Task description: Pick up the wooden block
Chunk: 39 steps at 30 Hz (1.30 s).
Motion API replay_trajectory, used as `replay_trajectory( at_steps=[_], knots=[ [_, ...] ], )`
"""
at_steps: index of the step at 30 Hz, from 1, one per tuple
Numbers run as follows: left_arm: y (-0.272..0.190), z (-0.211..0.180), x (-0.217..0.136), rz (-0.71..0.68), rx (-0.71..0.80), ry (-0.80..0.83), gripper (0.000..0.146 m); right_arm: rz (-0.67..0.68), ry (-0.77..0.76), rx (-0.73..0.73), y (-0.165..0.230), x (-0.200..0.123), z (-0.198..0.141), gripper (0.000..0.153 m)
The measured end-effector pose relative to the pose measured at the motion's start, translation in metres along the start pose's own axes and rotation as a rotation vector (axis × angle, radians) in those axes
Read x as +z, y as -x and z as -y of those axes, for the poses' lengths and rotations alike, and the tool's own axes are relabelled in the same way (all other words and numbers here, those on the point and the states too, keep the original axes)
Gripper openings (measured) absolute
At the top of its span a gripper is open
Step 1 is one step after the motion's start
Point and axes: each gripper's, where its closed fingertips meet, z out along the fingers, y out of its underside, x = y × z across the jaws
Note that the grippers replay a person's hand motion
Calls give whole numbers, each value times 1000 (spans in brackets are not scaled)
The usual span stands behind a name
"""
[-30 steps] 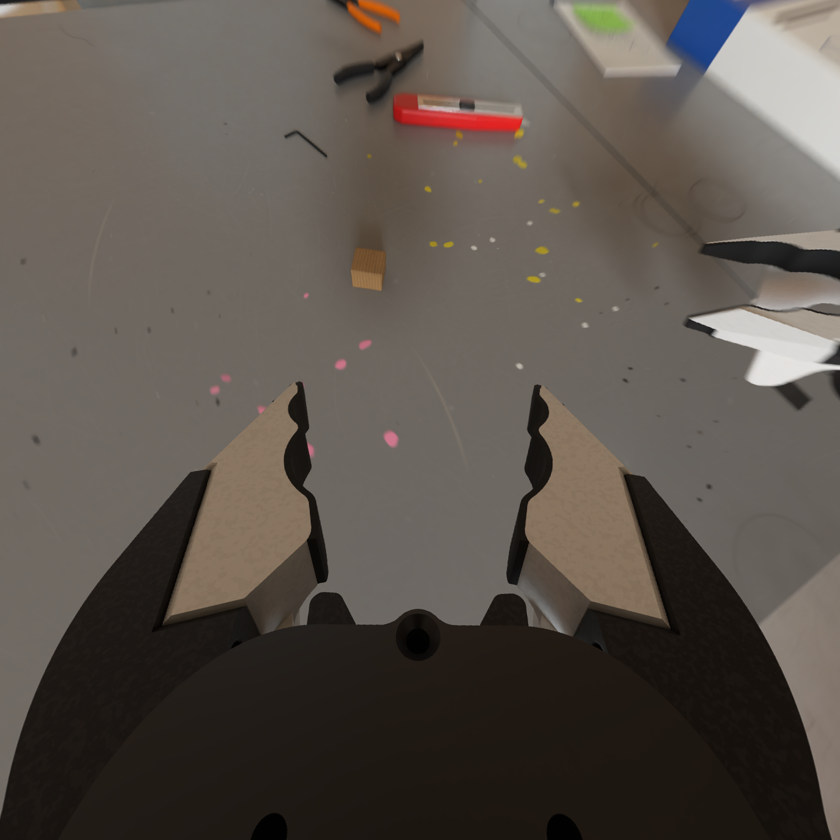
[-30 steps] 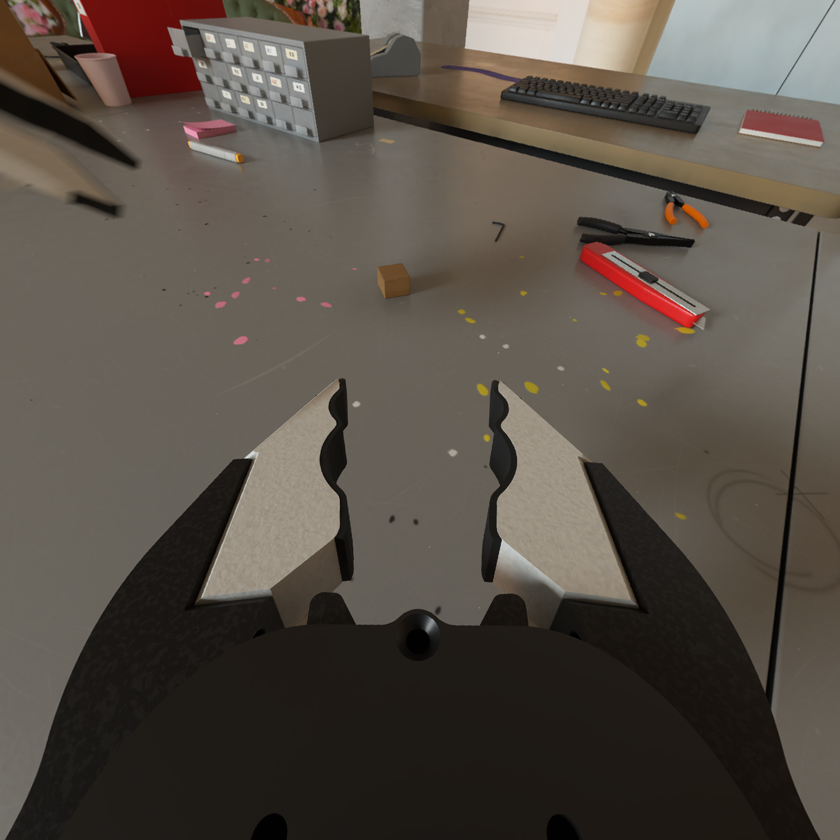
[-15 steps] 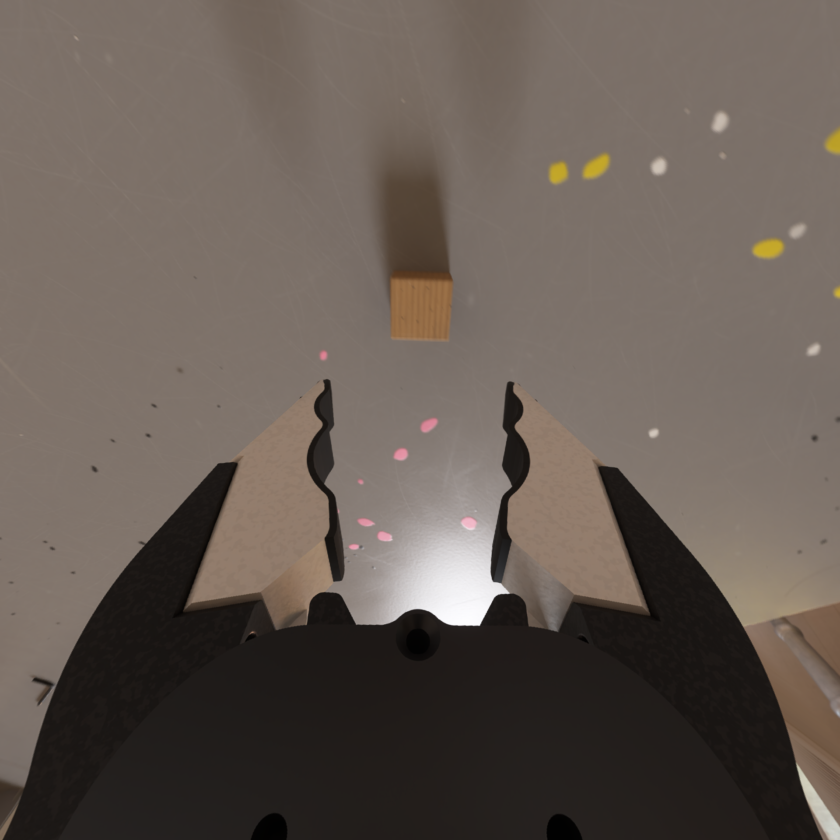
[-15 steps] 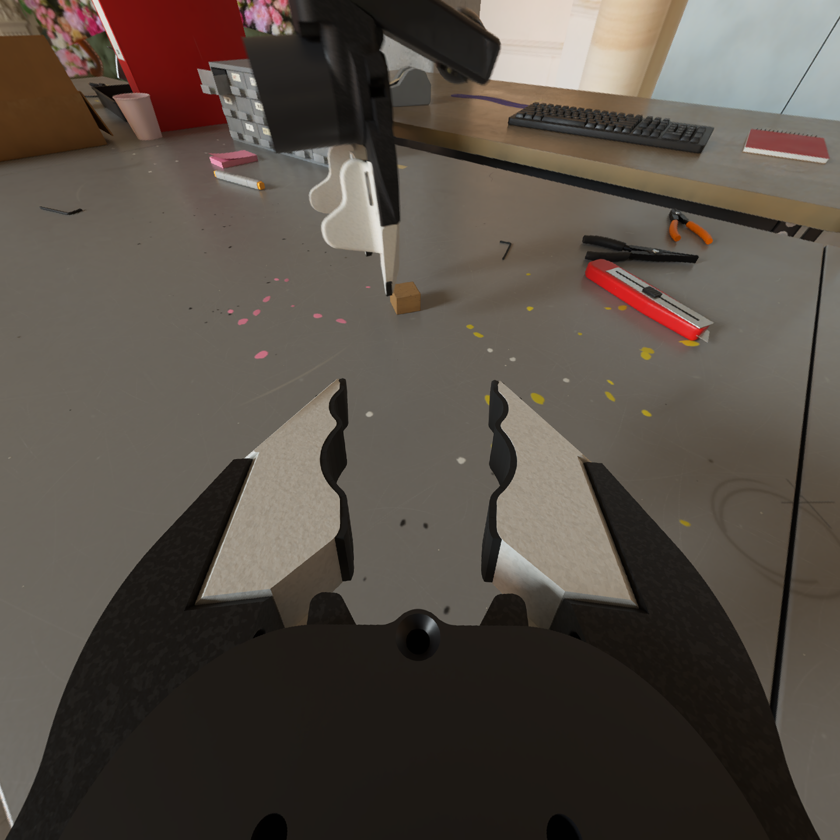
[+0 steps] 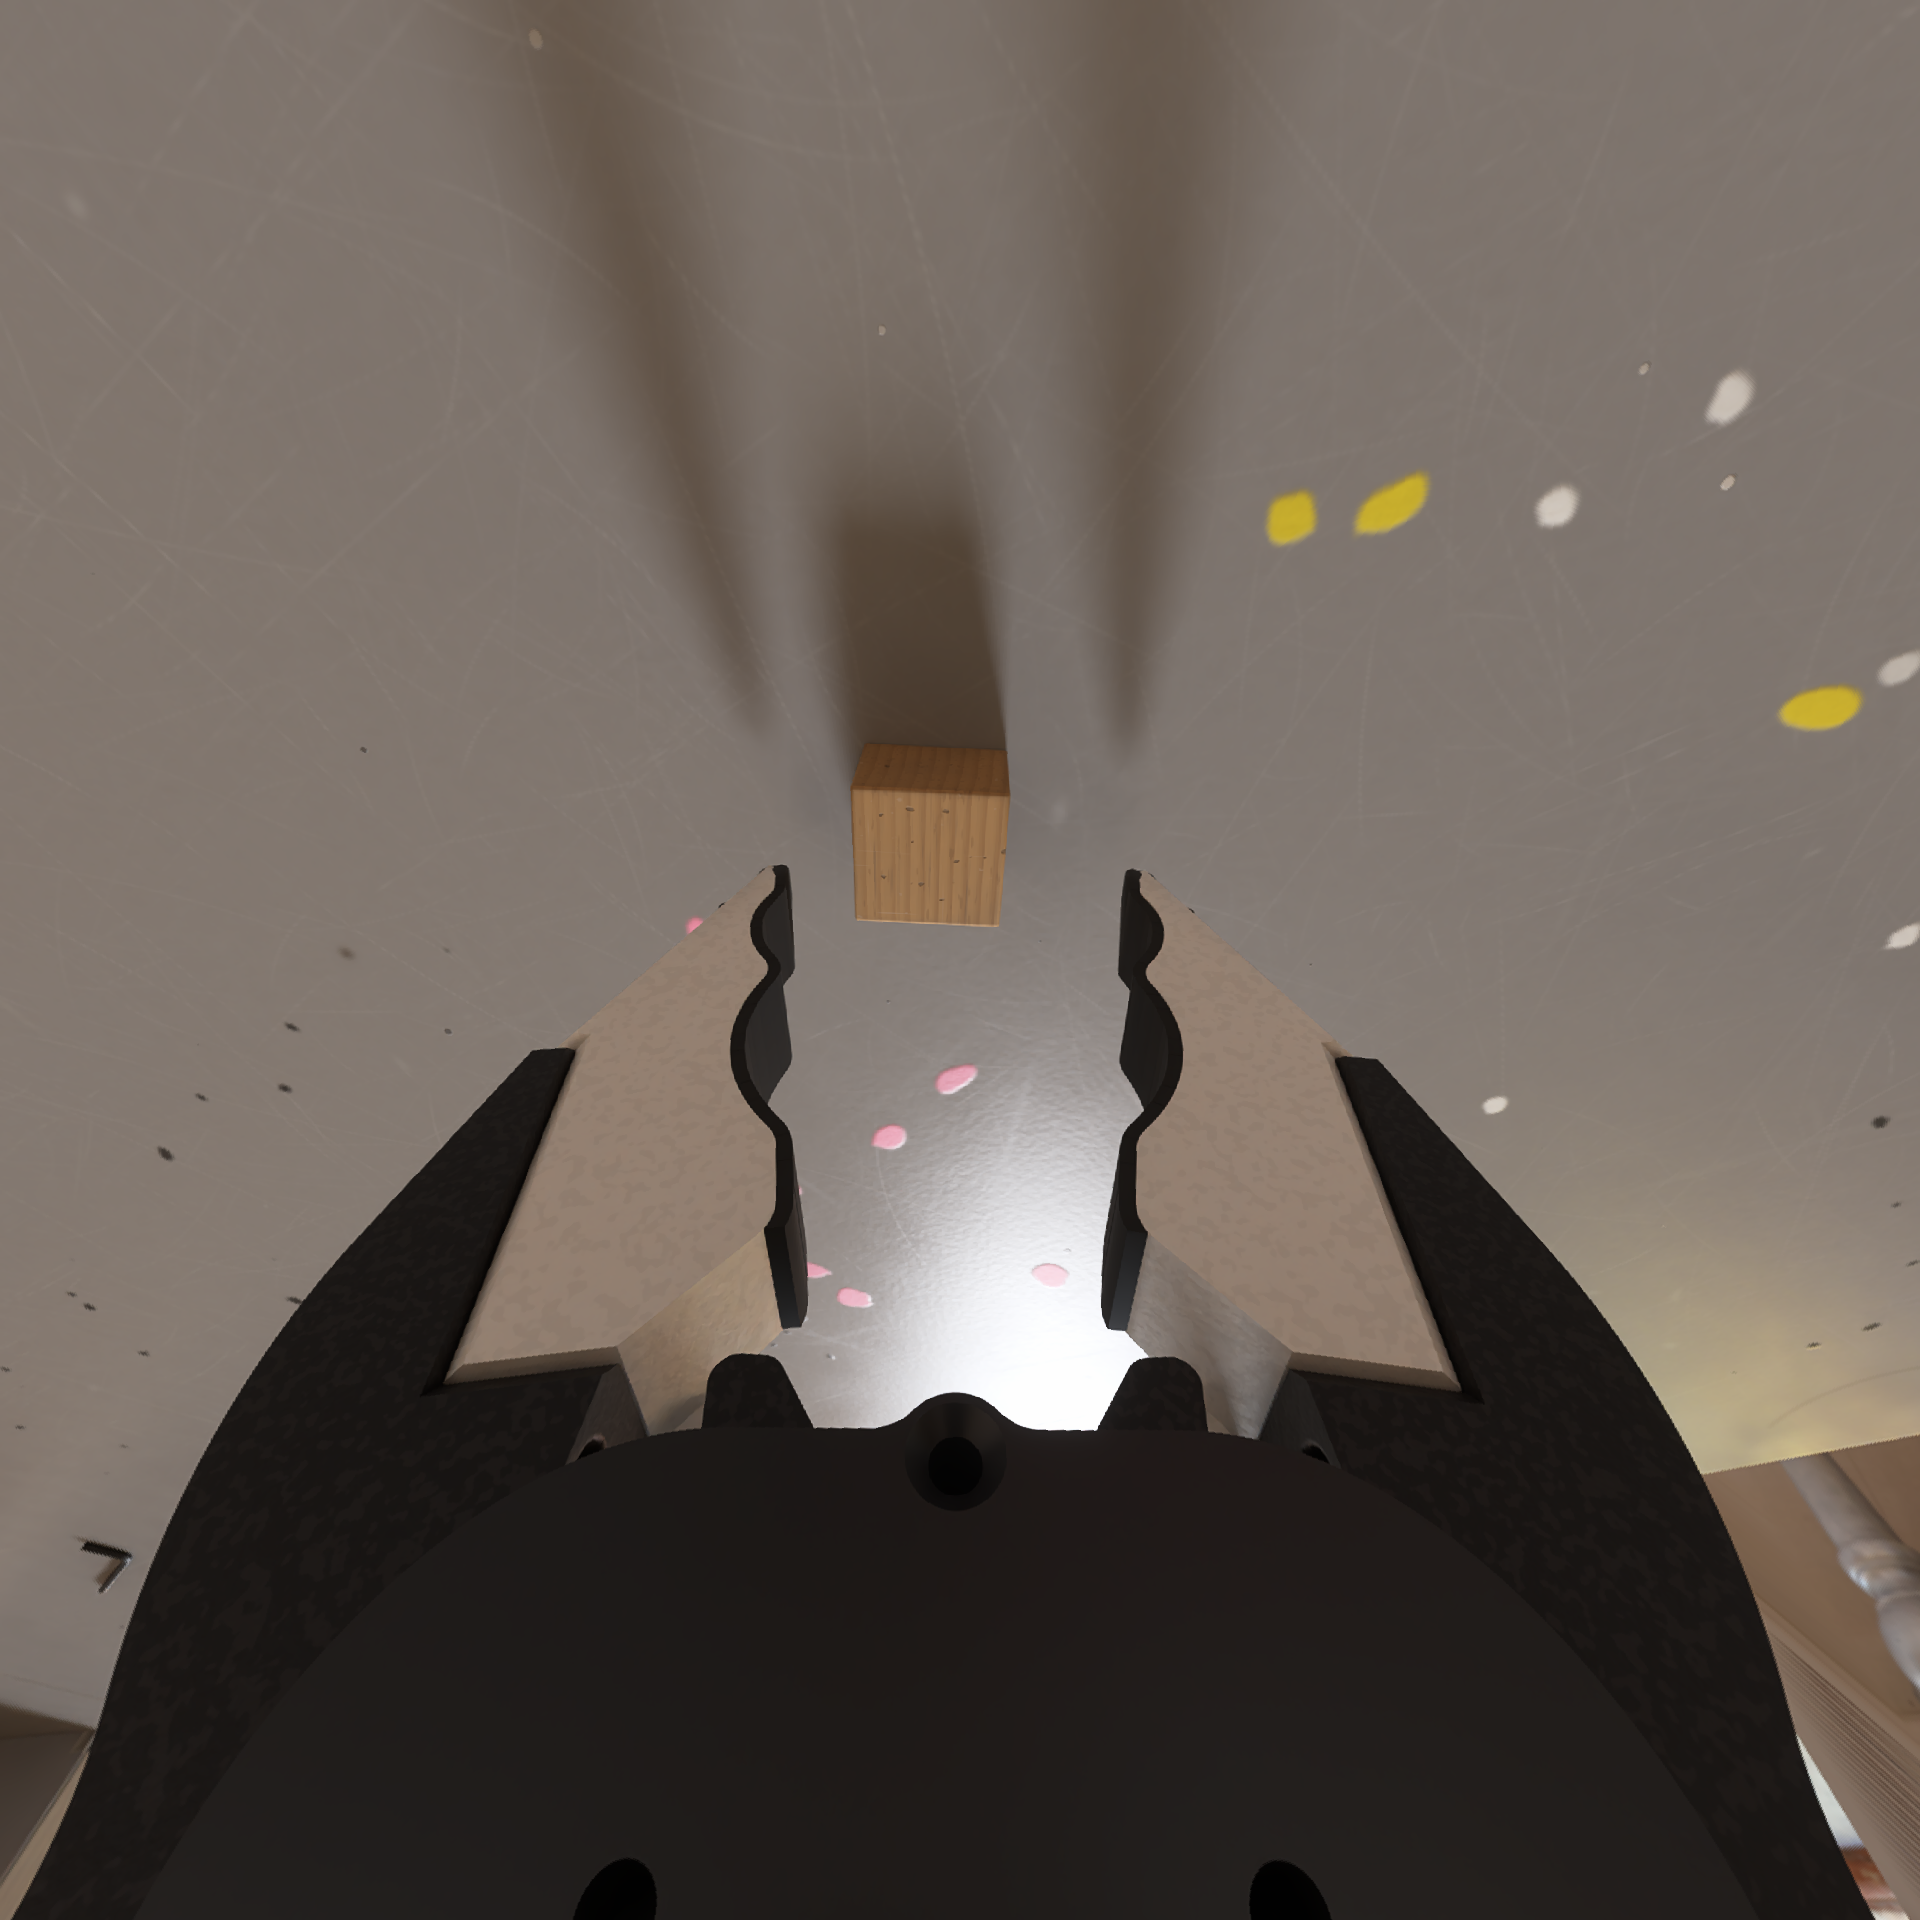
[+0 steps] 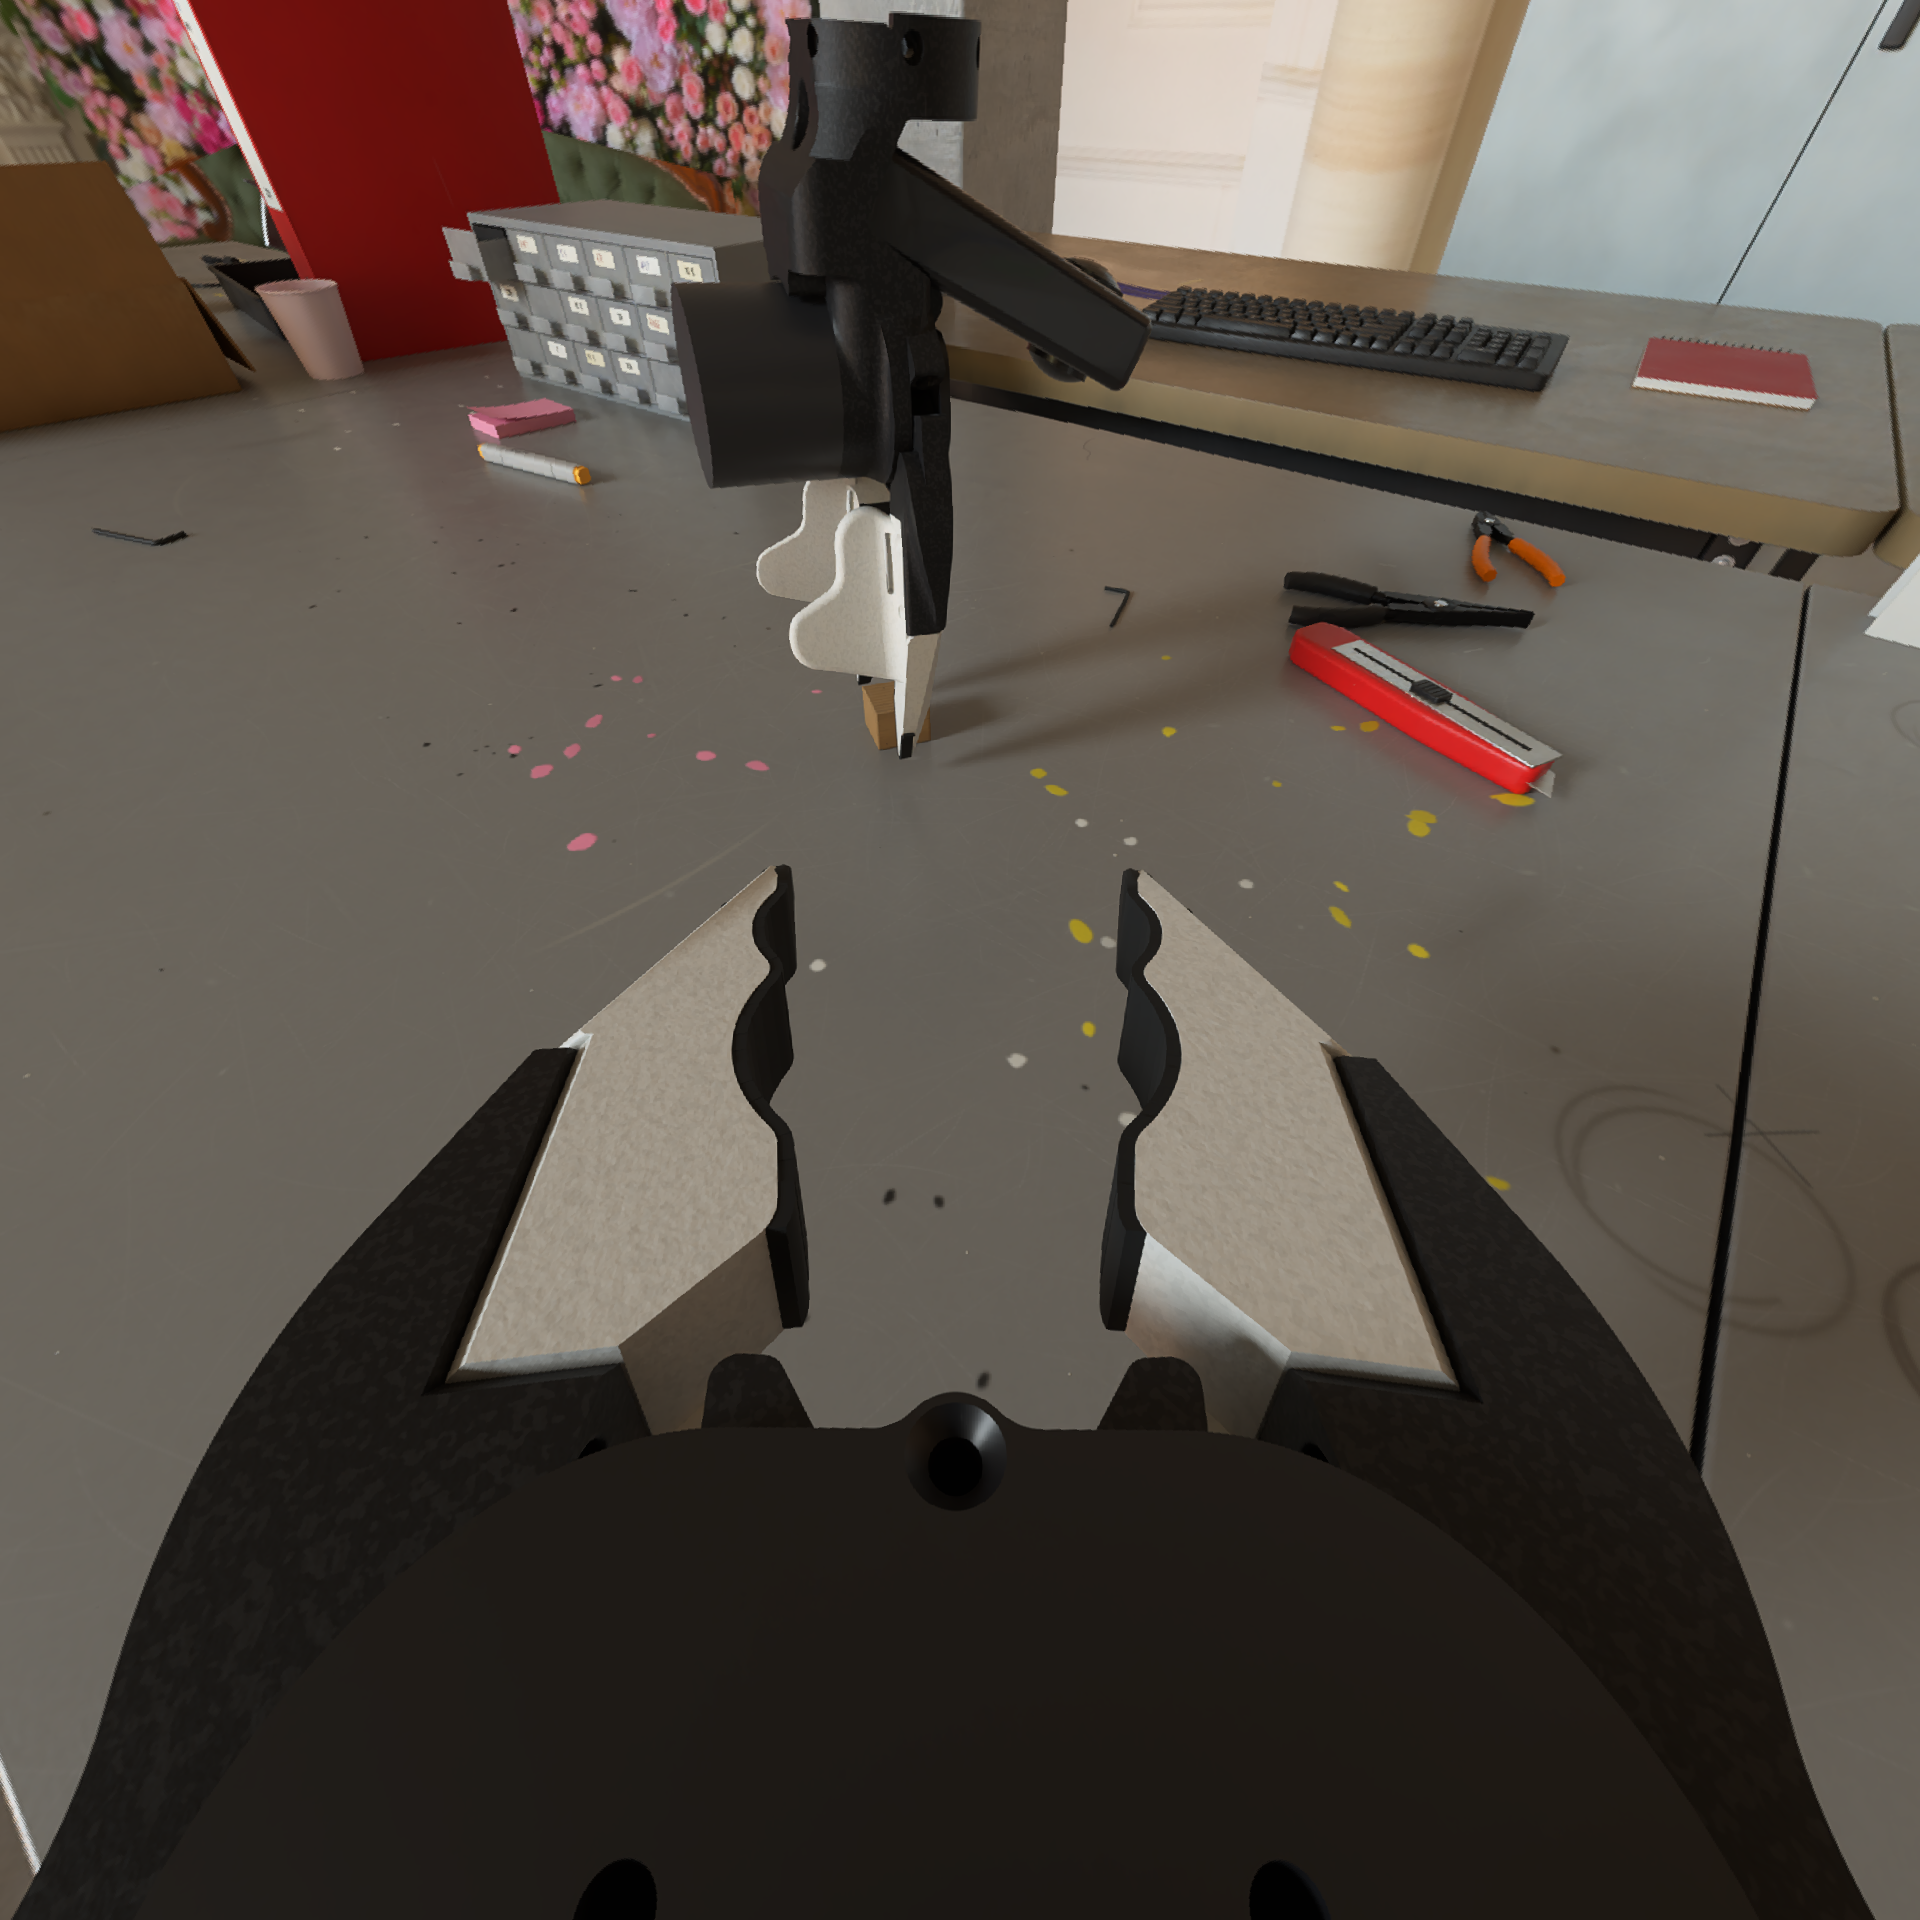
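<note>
The left gripper (image 5: 954, 883) is pointing straight down at the grey table (image 5: 312, 520), its jaws standing wide apart and holding nothing; the wooden block (image 5: 931, 833) is sitting flat on the table just beyond the fingertips and lined up with the gap between them, slightly nearer the left finger, with no finger touching it; the shadows of the two fingers are stretching away past the block, and pink paint spots (image 5: 954, 1081) are showing on the table between the fingers while yellow spots (image 5: 1390, 503) are lying off to the right. The right gripper (image 6: 954, 883) is hovering well back from the block, its jaws also spread wide and empty; from its view the left gripper (image 6: 906, 727) is standing upright over the block (image 6: 881, 717), one white finger (image 6: 920, 686) crossing in front of it and reaching close to the table (image 6: 312, 935); whether that finger is touching the block is not clear from here. A red box cutter (image 6: 1419, 709), black pliers (image 6: 1403, 603) and a small hex key (image 6: 1118, 605) are lying well off to the right of the block.
</note>
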Motion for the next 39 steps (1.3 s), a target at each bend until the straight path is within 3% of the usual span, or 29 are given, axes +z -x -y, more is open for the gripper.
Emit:
replay_trajectory(
  at_steps=[5, 7, 8, 14, 18, 24, 29, 34, 39],
  knots=[
    [3, 0, 5, -20, -2, -24, 61, 3, 4, -2, 1, 1, -1, 63],
    [5, 1, 4, -16, 25, -48, 34, 2, 5, -4, 2, 1, -1, 63],
    [5, 1, 4, -17, 27, -52, 28, 2, 5, -5, 2, 1, -1, 63],
    [6, -1, 4, -11, 70, -59, 28, 7, 7, -10, 4, 2, -1, 60],
    [4, 5, -5, -23, 102, -168, 28, 6, 6, -10, 4, 1, -1, 60],
    [3, 11, -65, -98, 140, -591, 28, 3, 5, -7, 2, 1, -2, 60],
    [19, -29, -110, -74, 168, -1001, 28, 4, 9, -10, 3, 1, -3, 61],
    [43, -92, -117, 26, 101, -1289, 28, 5, 16, -14, 5, 3, -5, 61],
    [44, -131, -110, -27, -61, -1454, 28, 3, 26, -27, 7, 5, -7, 61]
  ],
)
